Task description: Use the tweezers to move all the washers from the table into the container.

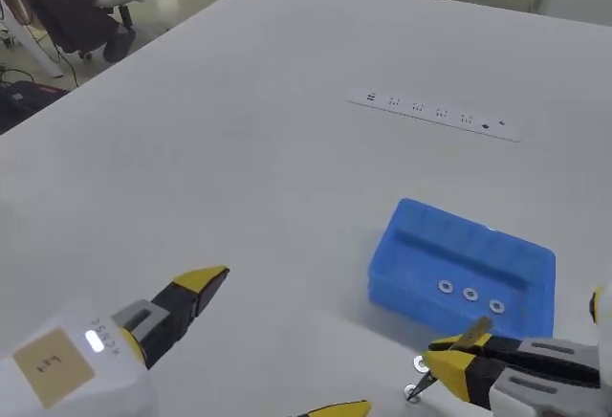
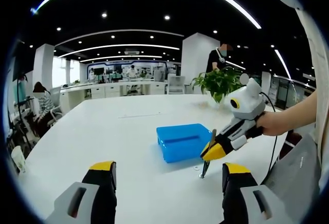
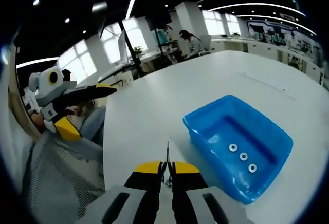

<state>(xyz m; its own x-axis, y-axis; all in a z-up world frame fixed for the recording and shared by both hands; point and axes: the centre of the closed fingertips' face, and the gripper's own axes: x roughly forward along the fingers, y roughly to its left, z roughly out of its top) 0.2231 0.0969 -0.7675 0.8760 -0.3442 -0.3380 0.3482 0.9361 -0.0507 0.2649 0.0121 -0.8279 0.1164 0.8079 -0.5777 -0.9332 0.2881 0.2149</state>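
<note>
Three washers (image 1: 469, 294) lie in a row inside the blue container (image 1: 402, 288), so most of the job looks done. One loose washer (image 1: 421, 364) lies on the table (image 1: 239, 149) just in front of the container's near wall. The right gripper (image 1: 442, 362) is clenched on the tweezers (image 1: 416, 390), whose tips point down beside that washer; whether they pinch it cannot be told. The left gripper (image 2: 168, 168) hangs spread and empty, well to the container's left.

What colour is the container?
The container is blue; best in the right gripper view.

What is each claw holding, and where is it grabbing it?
The right claw pinches the tweezers around their middle. The left claw is open, holding nothing.
</note>
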